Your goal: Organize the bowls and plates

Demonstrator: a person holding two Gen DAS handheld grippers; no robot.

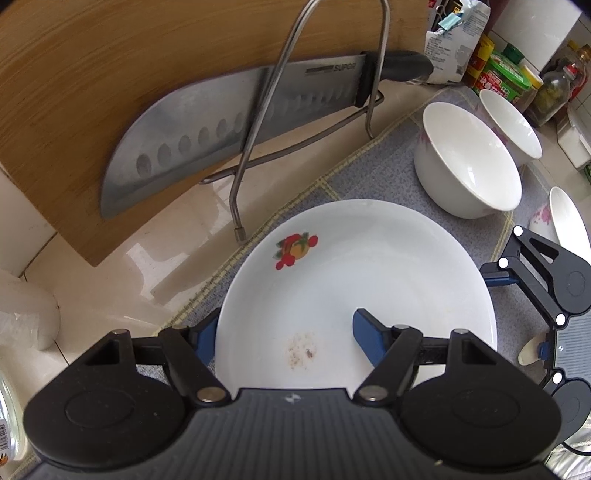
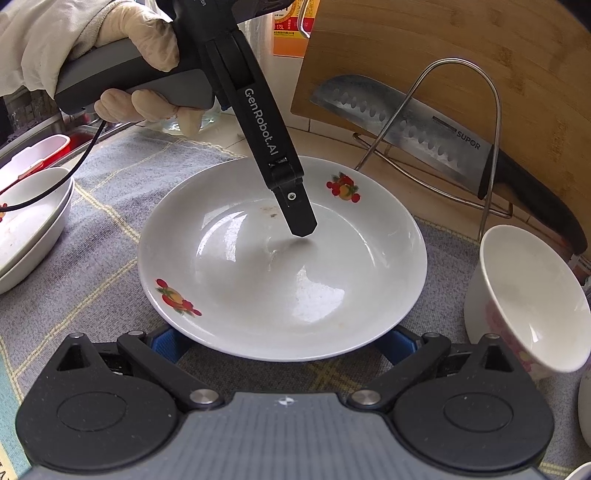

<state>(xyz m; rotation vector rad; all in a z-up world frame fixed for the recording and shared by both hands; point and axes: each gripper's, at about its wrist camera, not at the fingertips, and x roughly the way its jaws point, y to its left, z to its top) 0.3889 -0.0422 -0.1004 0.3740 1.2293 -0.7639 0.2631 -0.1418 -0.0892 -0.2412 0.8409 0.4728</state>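
Note:
A white plate [image 1: 354,280] with fruit decals and a few crumbs lies on the grey checked mat [image 1: 373,166]. My left gripper [image 1: 286,336] straddles its near rim and is shut on the plate, with one blue finger [image 1: 207,341] hidden behind the rim and the other finger [image 1: 367,341] inside. From the right wrist view, that inner finger [image 2: 297,210] touches the plate [image 2: 280,280] near its middle. My right gripper [image 2: 284,341] is open, both blue fingers tucked under the plate's near edge. White bowls [image 1: 469,162] [image 1: 513,122] stand beyond the plate.
A cleaver [image 1: 229,133] leans in a wire rack [image 1: 258,122] against a wooden cutting board [image 1: 110,74] behind the plate. Stacked plates [image 2: 29,221] sit at the left, a flowered bowl [image 2: 528,299] at the right. Jars and bottles [image 1: 506,77] crowd the back. A gloved hand [image 2: 140,33] holds the left gripper.

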